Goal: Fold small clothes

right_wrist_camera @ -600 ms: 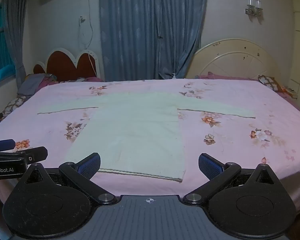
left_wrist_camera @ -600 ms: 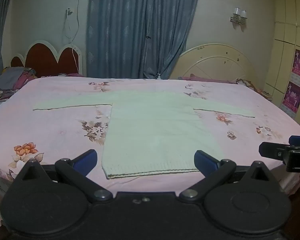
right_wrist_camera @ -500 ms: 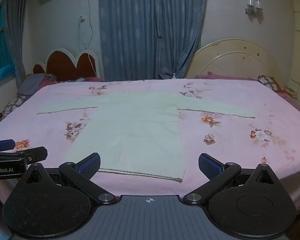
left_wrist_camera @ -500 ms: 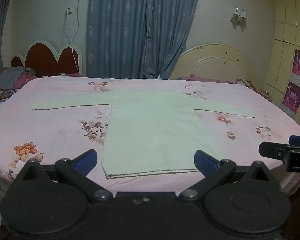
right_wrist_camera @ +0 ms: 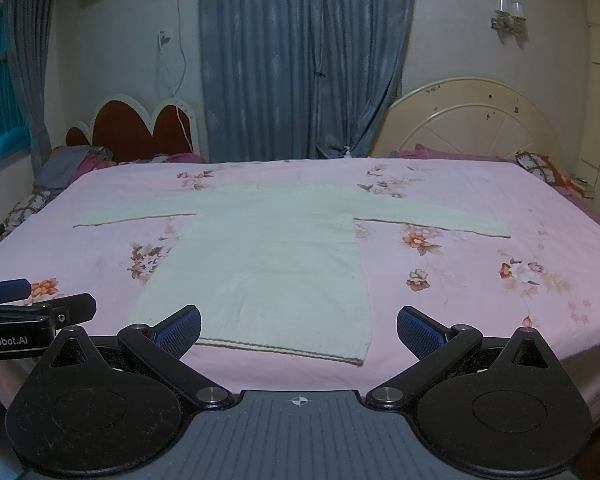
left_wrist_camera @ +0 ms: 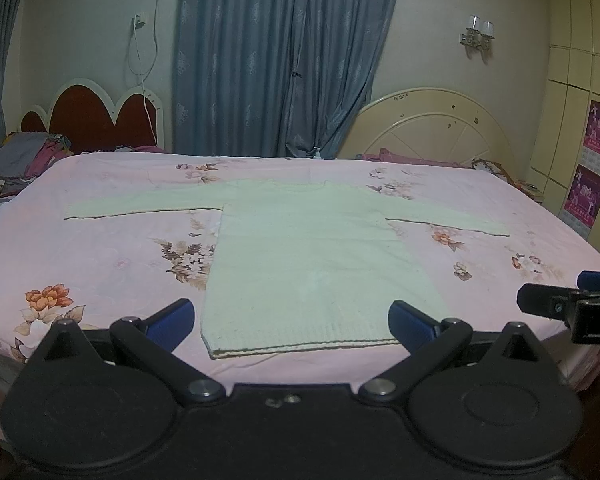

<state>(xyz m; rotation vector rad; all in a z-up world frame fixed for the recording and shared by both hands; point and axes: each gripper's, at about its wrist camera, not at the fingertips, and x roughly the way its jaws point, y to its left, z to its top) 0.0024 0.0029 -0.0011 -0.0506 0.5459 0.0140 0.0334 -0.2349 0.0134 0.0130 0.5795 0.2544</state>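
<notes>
Pale green knitted sweater (left_wrist_camera: 316, 256) lies flat, sleeves outstretched, on the pink floral bed (left_wrist_camera: 100, 256). Both hand-held grippers, left (left_wrist_camera: 290, 320) and right (right_wrist_camera: 298, 326), hover spread apart, empty; folding seems unstarted, a sleeve likely first.

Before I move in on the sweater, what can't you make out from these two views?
- Sweater hem: in the right wrist view the left claw finger hides its near left corner.
- Neckline: too far and faint in both views to tell front from back.
- Right claw: in the left wrist view cut off by the right edge.
- Bed near edge: behind the claw bodies.
</notes>
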